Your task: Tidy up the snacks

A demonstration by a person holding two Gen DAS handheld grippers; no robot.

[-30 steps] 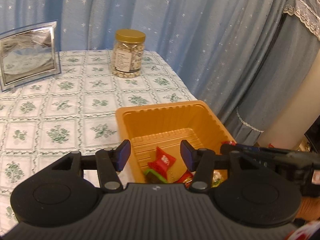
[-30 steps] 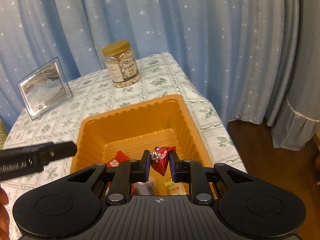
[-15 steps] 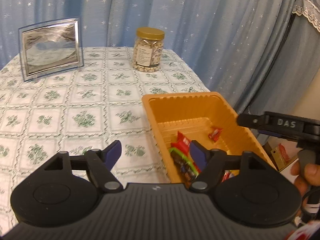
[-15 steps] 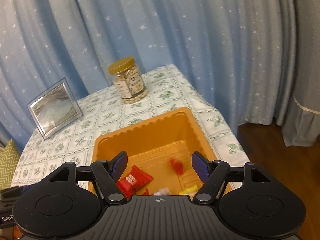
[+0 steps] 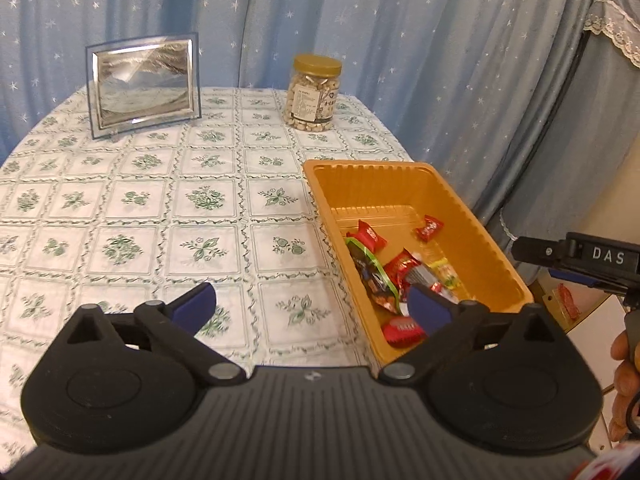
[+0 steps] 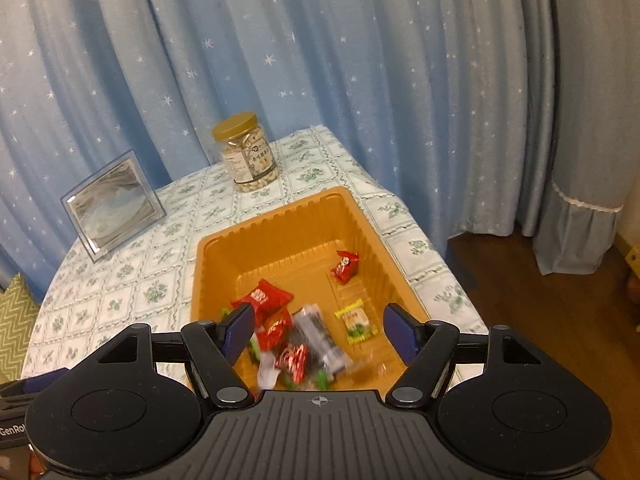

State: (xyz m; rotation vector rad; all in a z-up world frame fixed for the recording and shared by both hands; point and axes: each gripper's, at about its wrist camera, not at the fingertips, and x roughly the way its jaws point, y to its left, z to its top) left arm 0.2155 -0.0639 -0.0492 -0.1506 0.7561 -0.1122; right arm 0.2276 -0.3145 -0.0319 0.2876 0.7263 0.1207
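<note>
Orange tray just ahead of right claw, snacks inside; jaws apart, empty. Left claw jaws opening, empty. Risk: tray sits near bench edge; a nudge could tip it.

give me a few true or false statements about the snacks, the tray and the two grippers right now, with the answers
1. The orange tray holds several wrapped snacks. True.
2. The right gripper is clamped on a red candy. False: nothing is between its pads, and the small red candy lies alone near the tray's far end.
3. The jar of nuts stands inside the tray. False: it stands on the tablecloth beyond the tray.
4. The left gripper is empty, its jaws opening. True.
5. The picture frame lies flat on the table. False: it stands upright.
6. A yellow-edged packet lies in the tray. True.
</note>
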